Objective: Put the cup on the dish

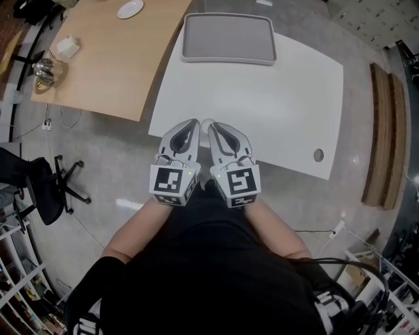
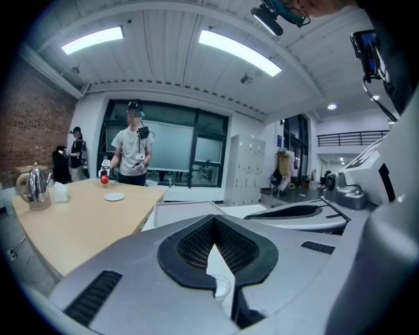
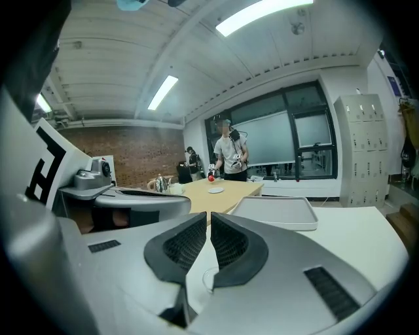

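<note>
A small white dish [image 1: 130, 9] lies on the far end of the wooden table [image 1: 111, 72]; it also shows as a dish [image 2: 114, 196] in the left gripper view and as a dish [image 3: 215, 190] in the right gripper view. I see no cup on either table. My left gripper [image 1: 194, 122] and right gripper [image 1: 211, 123] are side by side over the near edge of the white table [image 1: 281, 111]. Both are shut with nothing between the jaws. The left gripper [image 2: 213, 221] and right gripper [image 3: 209, 216] point along the table toward a grey tray [image 1: 228, 38].
A person [image 2: 131, 154] stands beyond the wooden table holding a small red thing [image 2: 103, 178] in grippers. A metal kettle [image 1: 46, 70] and a white box [image 1: 67, 46] sit at that table's left edge. An office chair [image 1: 46, 186] stands on the floor at the left.
</note>
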`<state>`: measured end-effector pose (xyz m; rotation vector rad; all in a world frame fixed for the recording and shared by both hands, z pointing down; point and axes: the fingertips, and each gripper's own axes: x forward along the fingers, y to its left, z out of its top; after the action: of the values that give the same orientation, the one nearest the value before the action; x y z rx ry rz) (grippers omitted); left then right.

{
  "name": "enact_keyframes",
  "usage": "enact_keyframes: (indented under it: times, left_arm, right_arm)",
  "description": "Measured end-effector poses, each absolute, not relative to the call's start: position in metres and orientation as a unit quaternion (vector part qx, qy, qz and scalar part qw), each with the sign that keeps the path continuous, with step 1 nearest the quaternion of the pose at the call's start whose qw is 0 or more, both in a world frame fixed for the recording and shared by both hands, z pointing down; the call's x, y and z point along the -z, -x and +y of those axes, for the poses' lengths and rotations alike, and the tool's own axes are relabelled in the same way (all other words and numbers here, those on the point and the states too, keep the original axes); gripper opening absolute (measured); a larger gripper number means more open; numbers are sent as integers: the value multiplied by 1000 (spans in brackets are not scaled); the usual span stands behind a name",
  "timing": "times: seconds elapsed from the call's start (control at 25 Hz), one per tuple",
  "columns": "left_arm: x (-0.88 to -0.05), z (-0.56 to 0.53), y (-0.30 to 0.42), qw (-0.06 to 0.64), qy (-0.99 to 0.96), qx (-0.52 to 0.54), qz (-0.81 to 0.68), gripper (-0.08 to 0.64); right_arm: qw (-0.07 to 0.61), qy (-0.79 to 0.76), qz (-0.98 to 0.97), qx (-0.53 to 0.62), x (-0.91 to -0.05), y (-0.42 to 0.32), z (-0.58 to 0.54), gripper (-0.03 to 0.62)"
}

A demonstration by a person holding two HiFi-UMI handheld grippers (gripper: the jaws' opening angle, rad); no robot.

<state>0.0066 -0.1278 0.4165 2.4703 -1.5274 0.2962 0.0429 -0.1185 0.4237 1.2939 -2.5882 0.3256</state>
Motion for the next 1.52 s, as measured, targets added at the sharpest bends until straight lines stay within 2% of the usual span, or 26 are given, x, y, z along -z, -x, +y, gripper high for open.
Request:
enact_keyframes:
  times: [0.8,0.84,0.92,0.96,1.2,1.52]
  left_arm:
    - [-514,-166,9,152,-870,-183,-433,6]
    - [-518,-167,11,154,-869,-185,-432,6]
    - [-525,-169,12,158,-869,-190,-429,6]
    - [-527,-170,12,160,-868,-192,-428,6]
    - [-540,-172,16,171,-868,-200,-422,6]
    - [-560,-174,25,184,-863,-215,-419,6]
  right_arm:
    - [207,-460,-848,-165,-515,-23,-146,18]
    - [210,-459,-847,-168,-519,-22,-147,30]
    - [215,-454,-846,-180,-527,-21,-148,127]
    - [218,-451,-845,-185,-531,-20,-149,148]
    - [236,-443,-840,-207,-553,-14,-151,211]
    - [264,-442,-827,-227,-584,-15,-151,242]
